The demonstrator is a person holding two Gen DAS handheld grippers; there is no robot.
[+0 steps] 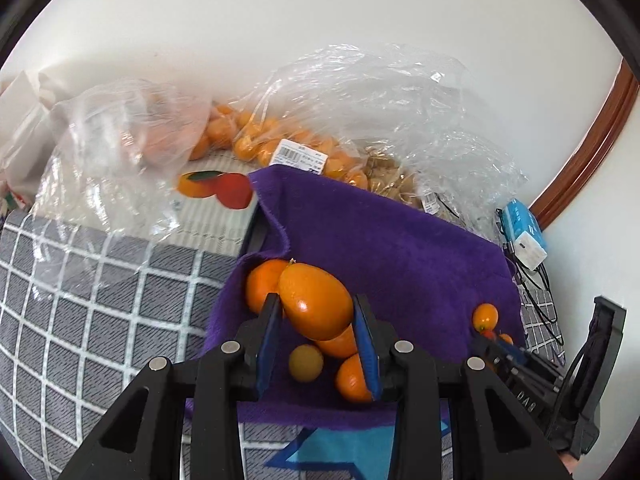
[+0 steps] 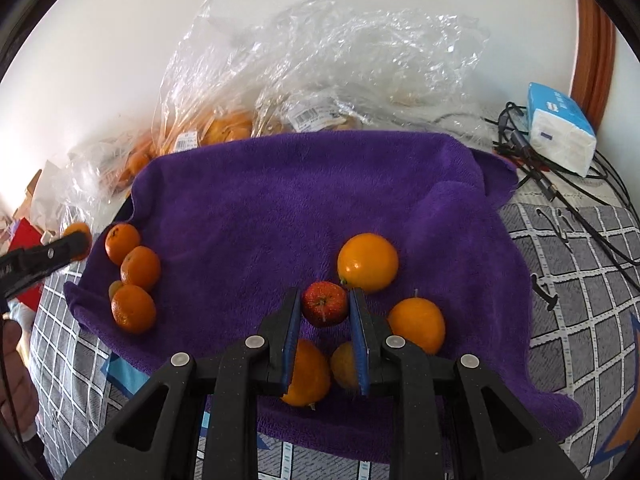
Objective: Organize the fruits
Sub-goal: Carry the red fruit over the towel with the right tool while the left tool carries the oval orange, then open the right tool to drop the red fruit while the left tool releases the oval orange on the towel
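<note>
Both tongs are loaded: your left gripper (image 1: 316, 312) grasps an oval orange fruit (image 1: 316, 300) above the mandarin group (image 2: 134, 276) at the purple towel's (image 2: 304, 200) left edge; your right gripper (image 2: 325, 308) is clenched on a small red apple (image 2: 324, 304), lower centre. Next, I think, lower each beside its own kind, then release.

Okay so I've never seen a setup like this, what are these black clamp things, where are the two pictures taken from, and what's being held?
No robot here: a person holds a two-finger clamp in each hand, and each clamp carries a wide-angle camera looking along its fingers. One picture comes from the left clamp, the other from the right.

The left gripper is shut on an oval orange fruit, lifted over a small pile of oranges. The right gripper is shut on a small red fruit.

Both work over a purple towel spread on a grey checked cloth. Behind lie clear plastic bags of fruit, with a tissue pack and cables to the right.
</note>
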